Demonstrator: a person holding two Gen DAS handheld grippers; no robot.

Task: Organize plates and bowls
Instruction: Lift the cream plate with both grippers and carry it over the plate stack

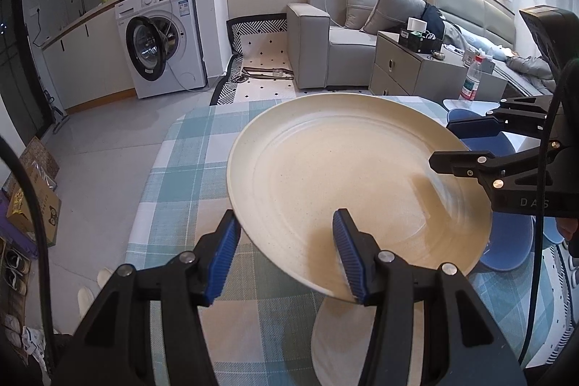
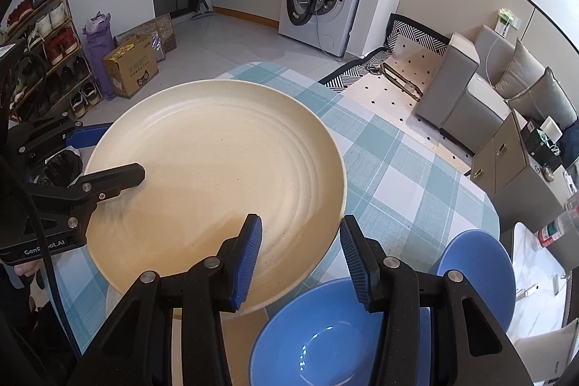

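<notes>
The left gripper (image 1: pixel 286 255) had its blue pads clamped over the near rim of a large cream plate (image 1: pixel 343 176), one finger under the edge and the other on the plate's face, so it was grasping the plate rather than hanging slack. The plate was held clear of the checked tablecloth (image 1: pixel 188 169), tilted a little, with another cream plate (image 1: pixel 333 342) lying on the cloth just below it. On the opposite rim the right gripper (image 2: pixel 300 259) pinched the same plate (image 2: pixel 217 169) in the same way, one pad on top and one beneath. Farther right, two blue bowls (image 2: pixel 325 335) sat on the table, near the plate's edge. I judged this to be the carrying step: the plate borne by both grippers toward a stack. The next move would call for keeping both hands level and in step, lowering the plate squarely onto the one below, and keeping both grips closed until it sat flat.
</notes>
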